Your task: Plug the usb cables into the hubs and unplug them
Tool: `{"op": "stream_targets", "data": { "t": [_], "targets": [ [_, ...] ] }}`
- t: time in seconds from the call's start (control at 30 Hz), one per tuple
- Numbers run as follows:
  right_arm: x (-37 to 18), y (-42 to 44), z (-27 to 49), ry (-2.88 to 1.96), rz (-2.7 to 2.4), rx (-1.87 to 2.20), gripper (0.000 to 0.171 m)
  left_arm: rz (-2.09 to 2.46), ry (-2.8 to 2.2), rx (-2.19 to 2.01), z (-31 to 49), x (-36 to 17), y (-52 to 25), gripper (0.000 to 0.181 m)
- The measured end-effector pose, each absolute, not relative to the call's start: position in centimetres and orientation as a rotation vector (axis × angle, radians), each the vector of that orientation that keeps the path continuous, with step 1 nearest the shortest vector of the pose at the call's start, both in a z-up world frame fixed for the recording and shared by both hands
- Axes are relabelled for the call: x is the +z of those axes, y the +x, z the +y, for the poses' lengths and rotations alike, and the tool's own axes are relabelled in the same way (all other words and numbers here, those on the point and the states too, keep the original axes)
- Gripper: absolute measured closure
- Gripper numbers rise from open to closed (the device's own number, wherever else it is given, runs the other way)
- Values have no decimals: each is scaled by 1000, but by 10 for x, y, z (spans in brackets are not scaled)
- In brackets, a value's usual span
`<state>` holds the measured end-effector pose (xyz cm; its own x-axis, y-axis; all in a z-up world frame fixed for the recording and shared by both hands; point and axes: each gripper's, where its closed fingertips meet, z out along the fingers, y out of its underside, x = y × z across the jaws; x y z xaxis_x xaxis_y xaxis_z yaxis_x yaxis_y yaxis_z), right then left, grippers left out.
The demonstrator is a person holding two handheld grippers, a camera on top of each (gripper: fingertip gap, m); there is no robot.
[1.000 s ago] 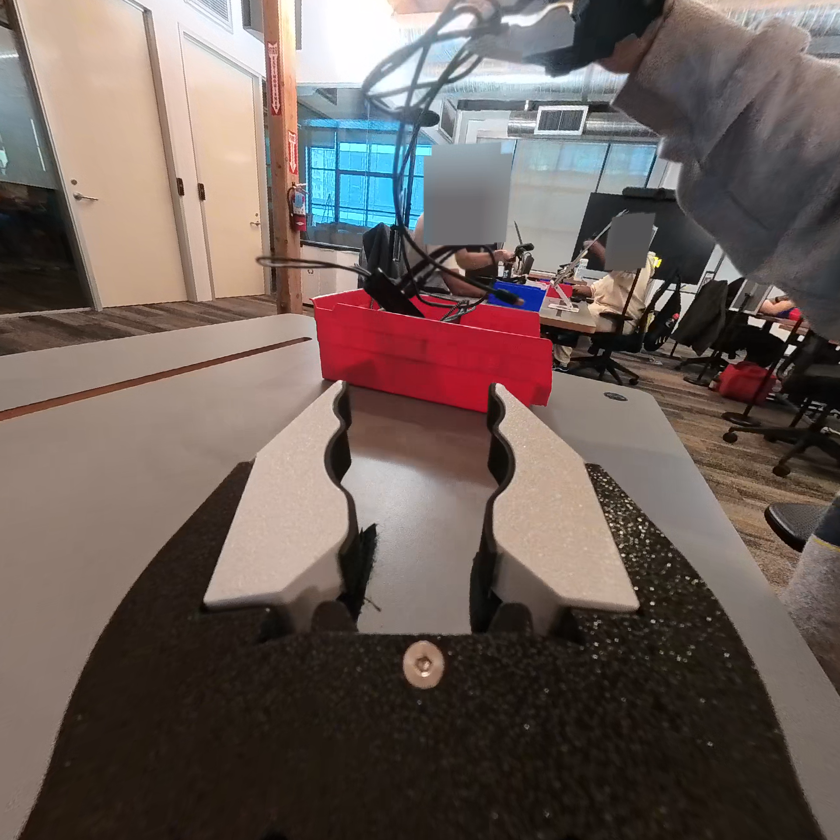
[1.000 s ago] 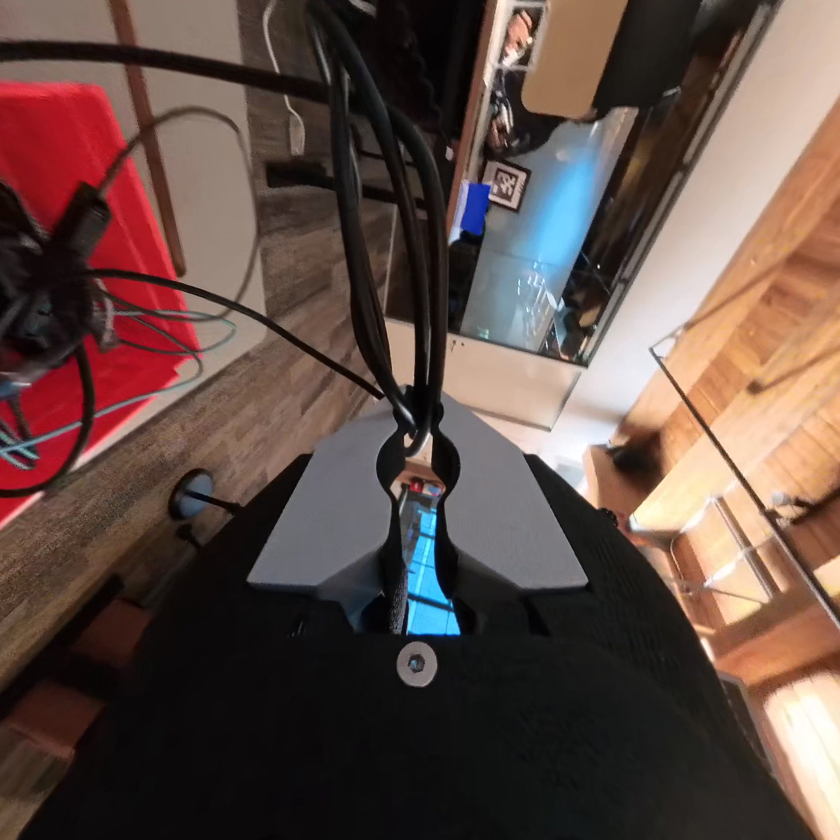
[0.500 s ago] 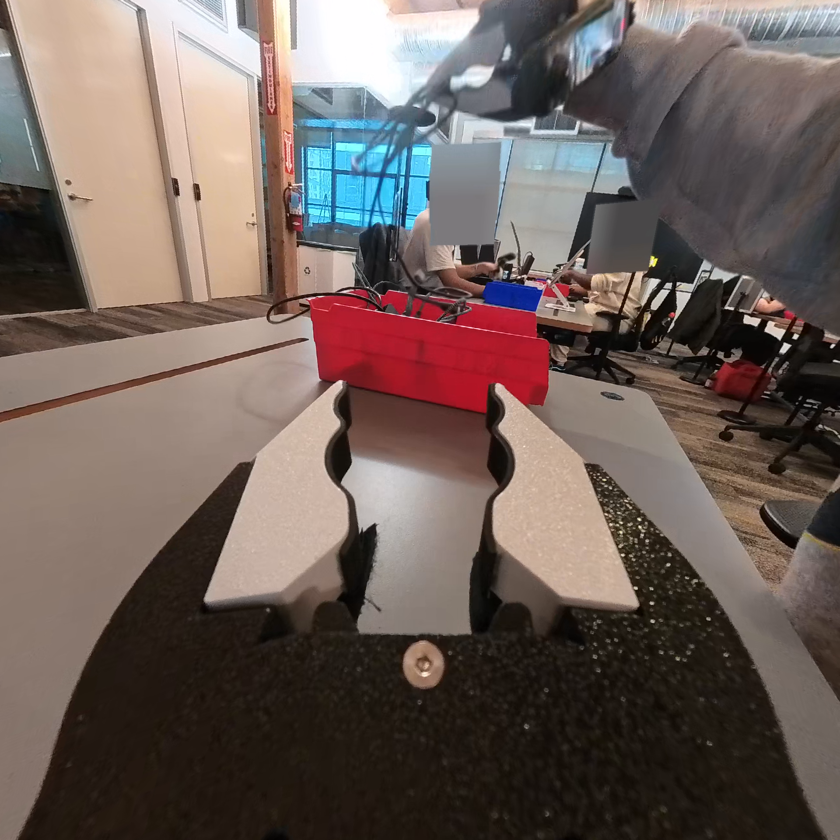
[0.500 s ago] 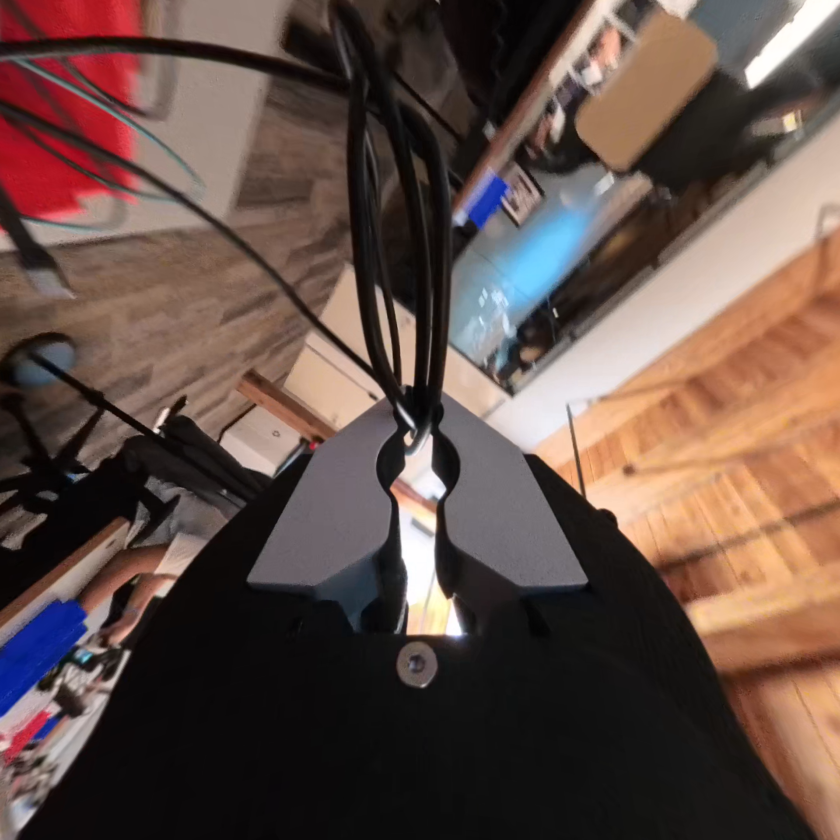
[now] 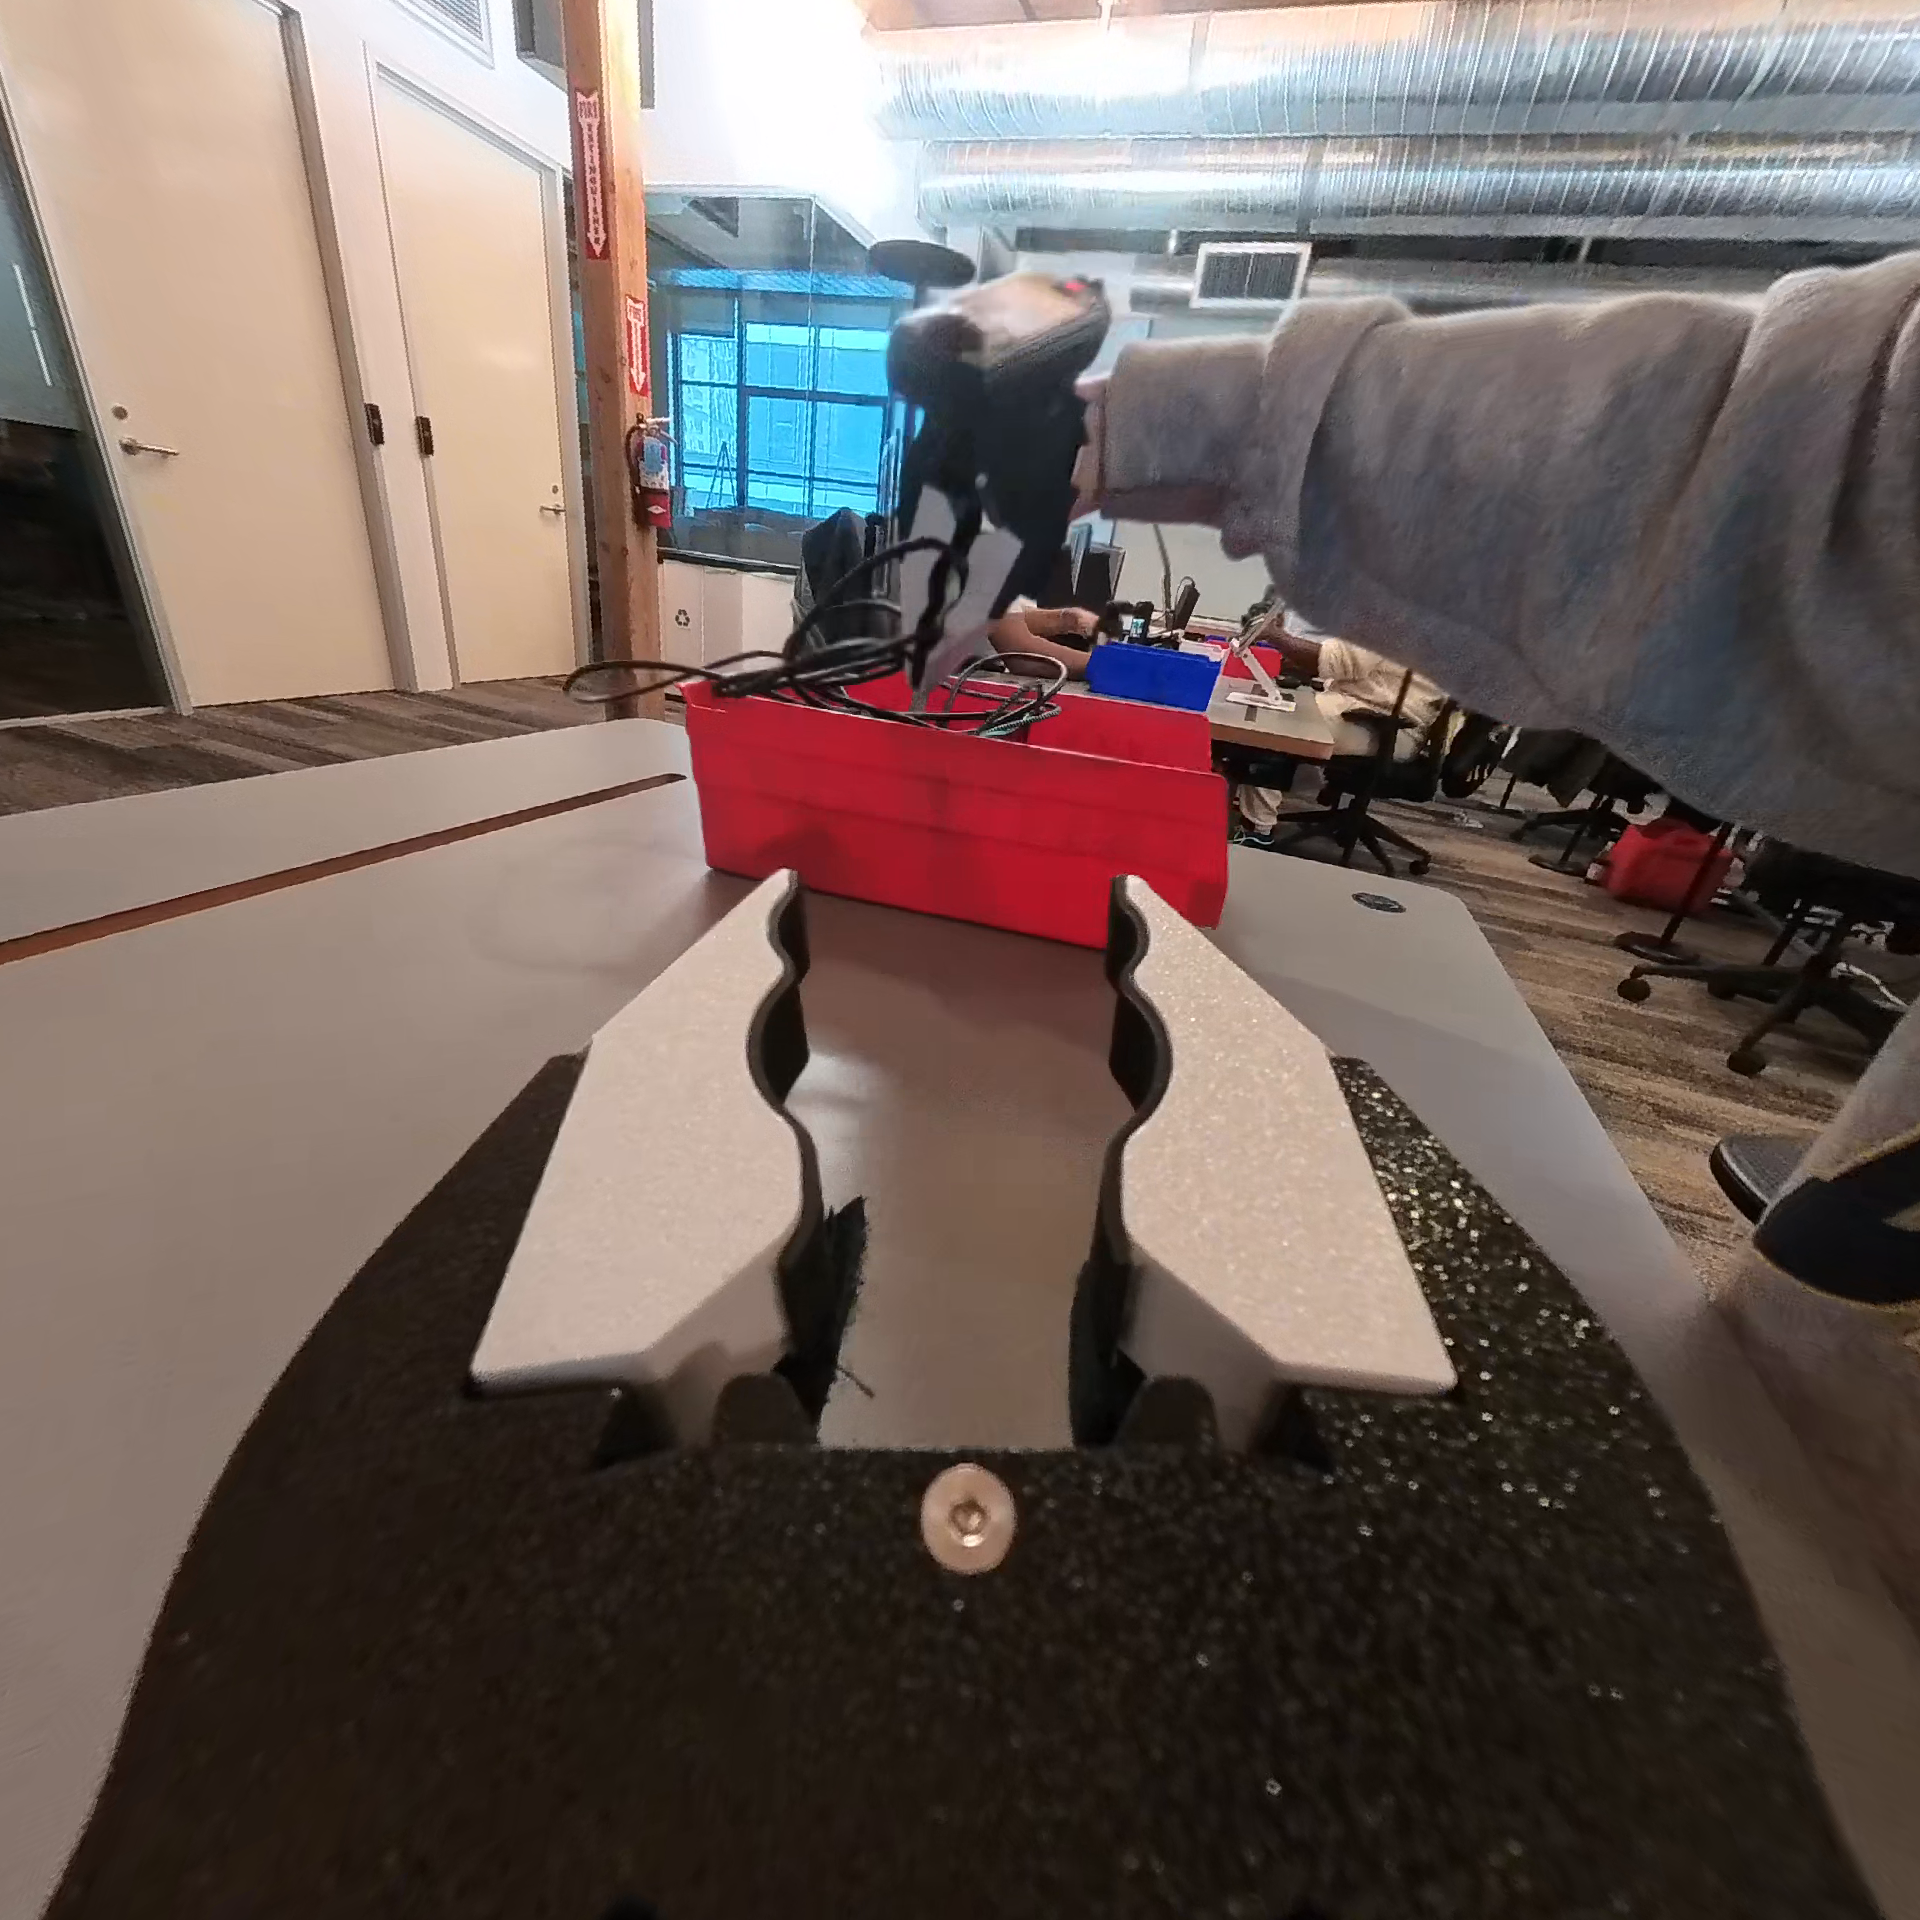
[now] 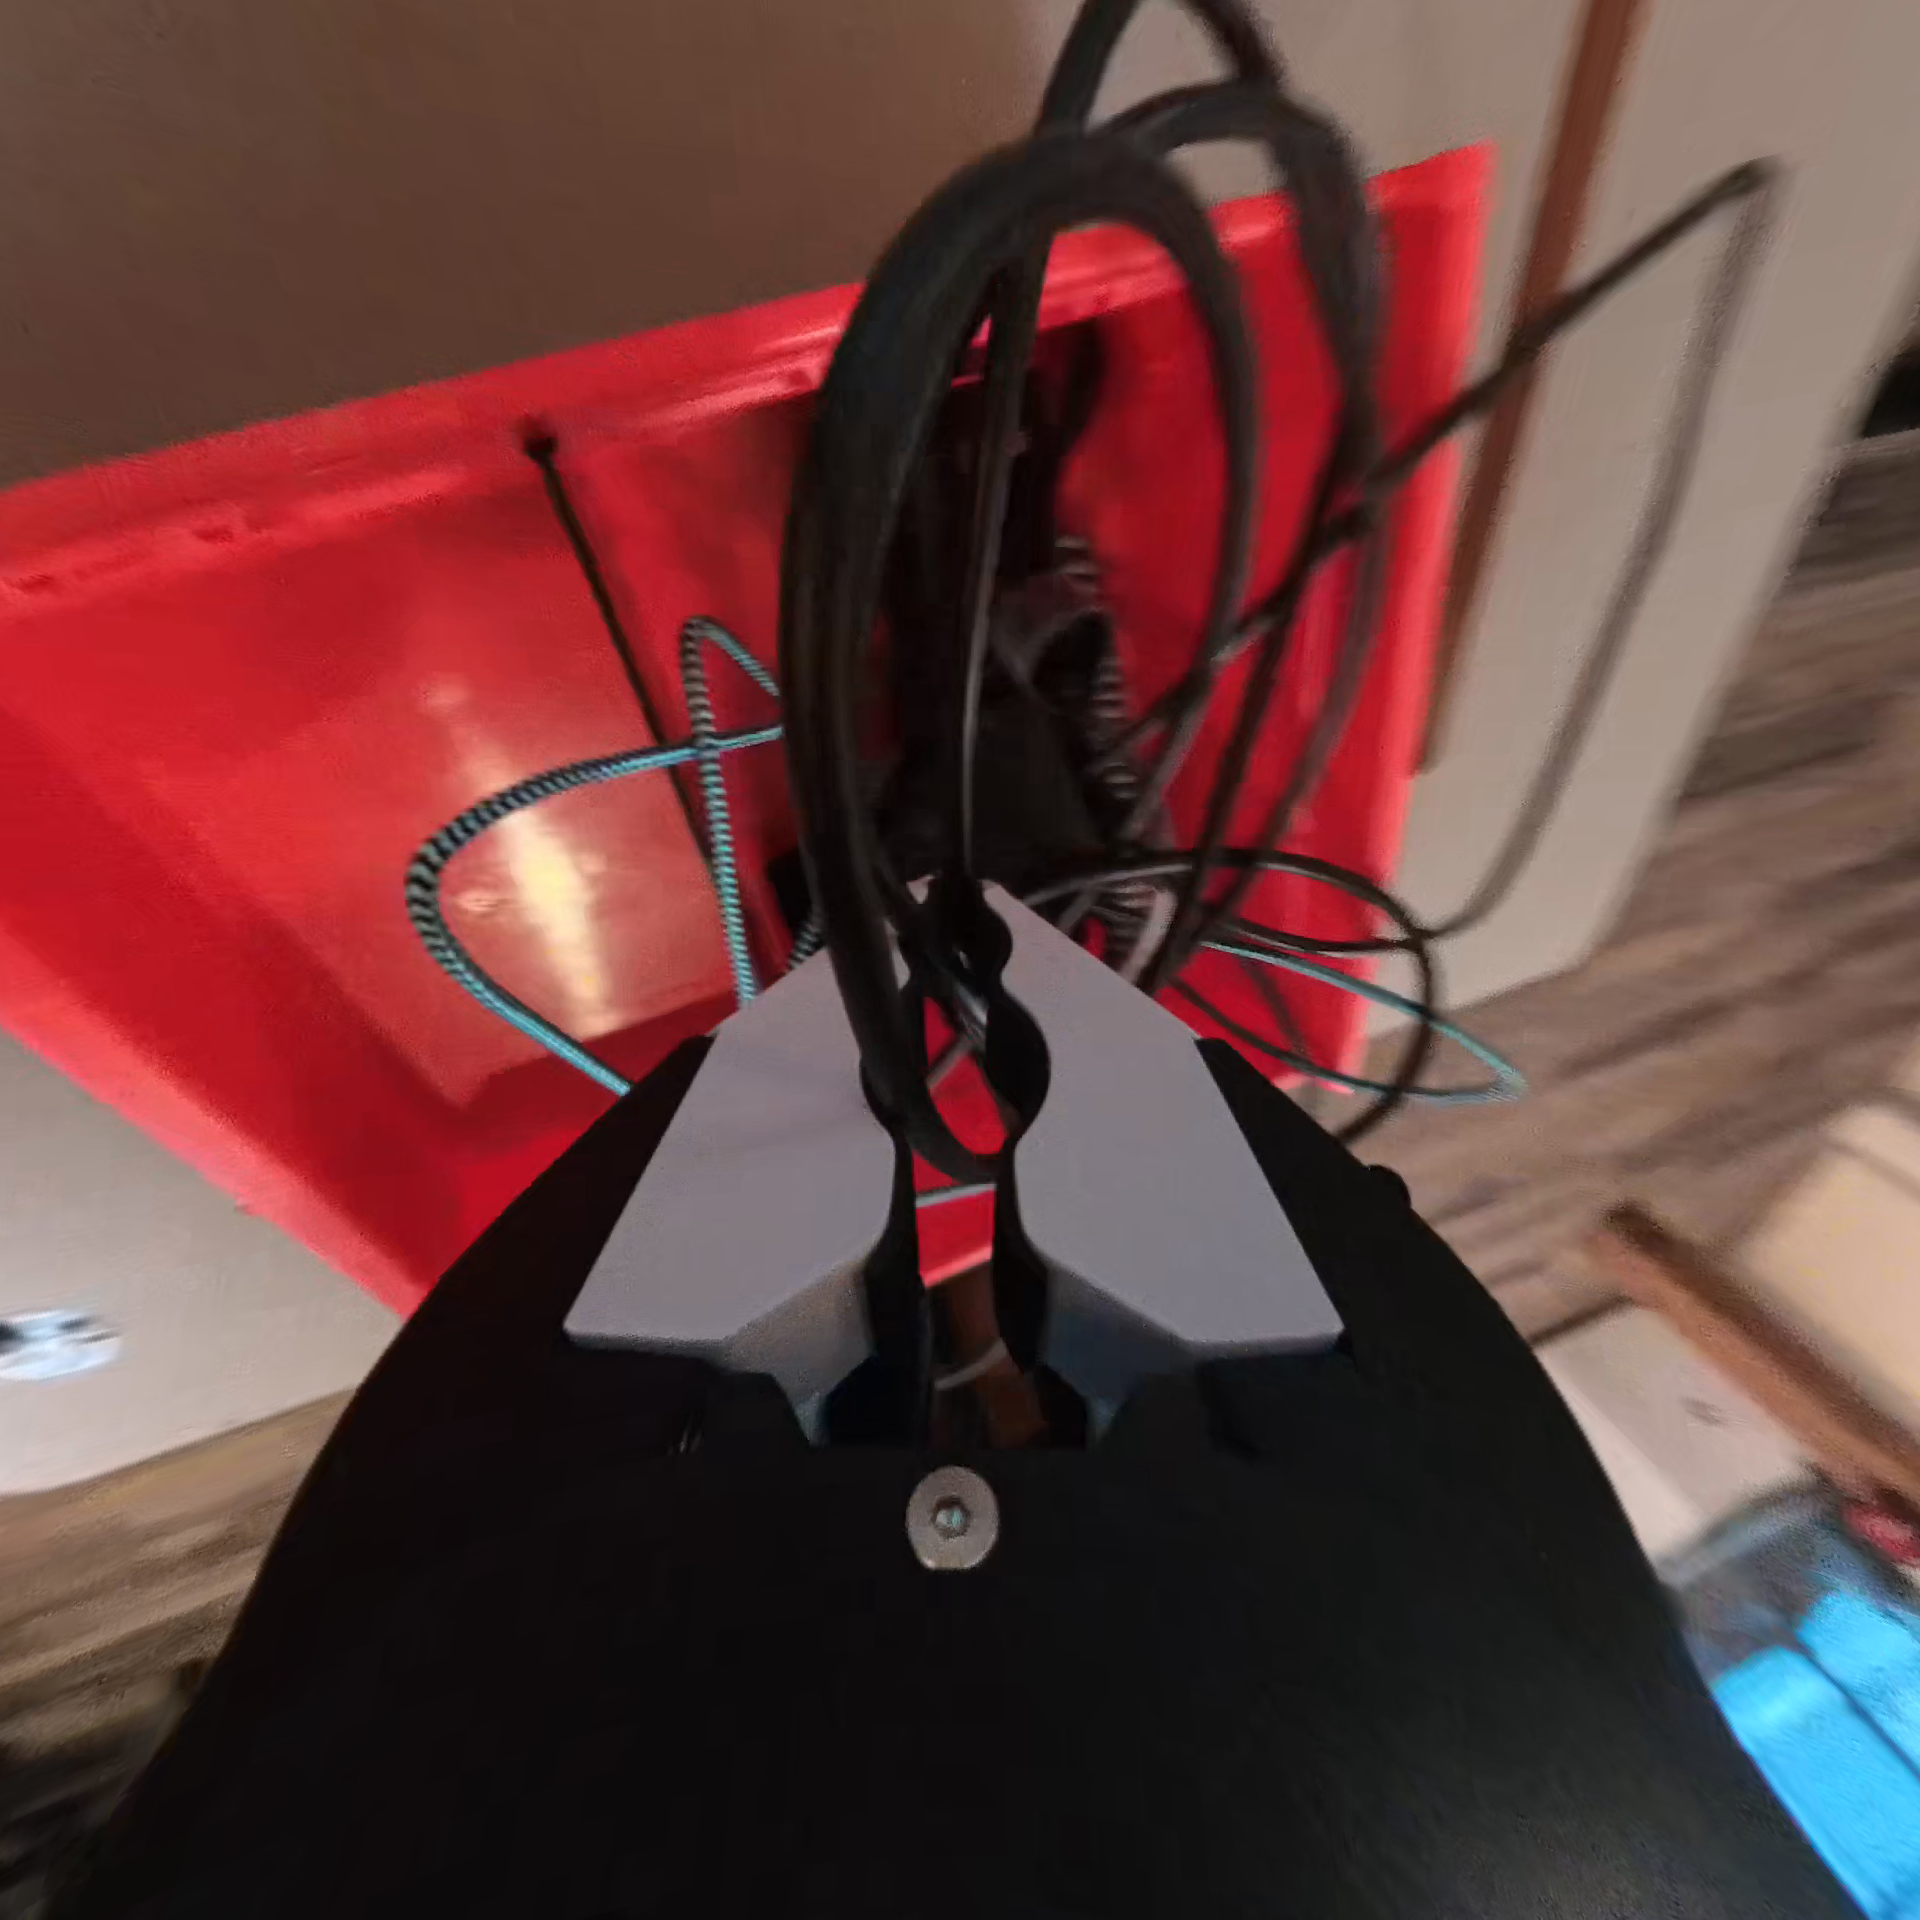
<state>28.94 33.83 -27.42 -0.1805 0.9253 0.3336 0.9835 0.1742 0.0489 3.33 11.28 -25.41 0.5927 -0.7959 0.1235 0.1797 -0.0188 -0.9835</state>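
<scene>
Right gripper (image 6: pixel 951 997), jaws clenched on black cable loops (image 6: pixel 997 436), hung above the red bin (image 6: pixel 260 727) at upper frame; left gripper (image 5: pixel 956 935) gaped empty on the desk (image 5: pixel 260 1039).

I see a grey table (image 5: pixel 312 997) filling the lower left of the left wrist view, with a red bin (image 5: pixel 956 831) at frame centre. Two cream doors (image 5: pixel 208 416) stand upper left, beside a wooden post (image 5: pixel 613 364) with a fire extinguisher (image 5: pixel 652 468). Ducts (image 5: pixel 1351 125) run along the top; office chairs (image 5: pixel 1766 966) crowd the right.
</scene>
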Motion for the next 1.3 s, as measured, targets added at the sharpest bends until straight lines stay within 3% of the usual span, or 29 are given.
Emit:
{"op": "stream_targets", "data": {
  "t": [0.27, 0.33, 0.43, 0.53, 0.8, 0.9, 1.13, 1.23, 1.3],
  "targets": [
    [-329, 306, 330, -2239, -2197, -333, 170, 594, -1387, -855, 112, -256, 37, 126],
    [-323, 306, 332, -2300, -2138, -365, 152, 587, -1386, -863, 112, -256, 36, 126],
    [-300, 305, 341, -2318, -2009, -458, 115, 581, -1388, -874, 112, -255, 35, 126],
    [-267, 313, 349, -2242, -1908, -608, 99, 583, -1390, -879, 112, -256, 37, 126],
    [-161, 322, 340, -1876, -1211, -503, 99, 588, -1391, -863, 112, -256, 38, 123],
    [-147, 329, 314, -1758, -996, -388, 99, 605, -1392, -837, 111, -256, 40, 121],
    [-177, 362, 253, -1679, -599, -113, 91, 794, -1498, -496, 108, -273, 56, 105],
    [-183, 393, 239, -1618, -386, -73, 89, 851, -1535, -234, 106, -277, 68, 87],
    [-184, 411, 245, -1635, -319, -69, 72, 811, -1551, -12, 109, -265, 61, 68]
  ]
}}
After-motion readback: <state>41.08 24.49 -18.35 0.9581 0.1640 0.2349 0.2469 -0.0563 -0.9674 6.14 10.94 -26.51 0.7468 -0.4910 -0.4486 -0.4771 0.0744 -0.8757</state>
